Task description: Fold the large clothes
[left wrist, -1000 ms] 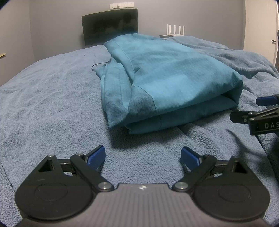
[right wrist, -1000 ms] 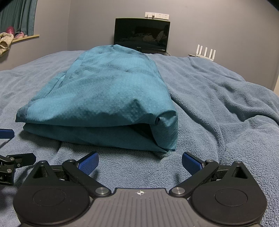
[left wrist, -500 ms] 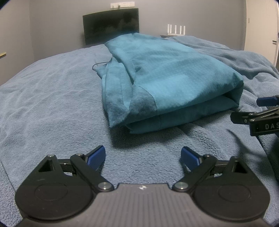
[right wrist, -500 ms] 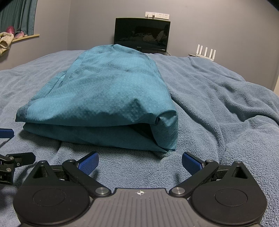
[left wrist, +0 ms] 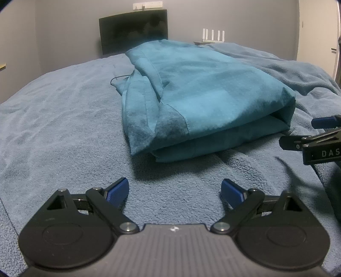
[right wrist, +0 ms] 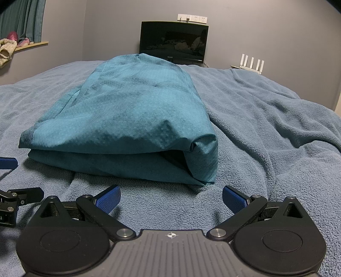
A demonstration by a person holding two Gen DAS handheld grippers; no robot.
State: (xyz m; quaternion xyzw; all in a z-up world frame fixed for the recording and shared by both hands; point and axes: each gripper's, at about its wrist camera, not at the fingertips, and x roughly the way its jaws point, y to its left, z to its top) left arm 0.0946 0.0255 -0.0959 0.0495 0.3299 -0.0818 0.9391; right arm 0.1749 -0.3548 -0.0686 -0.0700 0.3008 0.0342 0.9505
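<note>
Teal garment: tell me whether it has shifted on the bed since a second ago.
No. In the right wrist view the teal garment sits in the same place against the dark monitor behind it, its folded corner unchanged on the blue blanket.

Garment (right wrist: 132,119): teal woven cloth, thin, matt, with a fine dotted or dimpled texture; darker mottled patches across the folds.
Blanket (right wrist: 266,132): grey-blue fleece, matt, nubby pile, rumpled at 3 o'clock in the right wrist view.
Left gripper (left wrist: 174,190): matt black plastic links, faintly grainy; silvery metal pivot pins; ribbed grey plastic body at 6 o'clock.
Right gripper (right wrist: 171,197): same matt black plastic with metal pins; blue fingertips (right wrist: 107,199) show a fine knurled, rubbery-looking face.
Monitor (right wrist: 173,44): glossy dark screen, reflective.
Wall (right wrist: 266,32): smooth matt grey paint.
Curtain (right wrist: 23,19): teal cloth, matt, at 10 o'clock.
</note>
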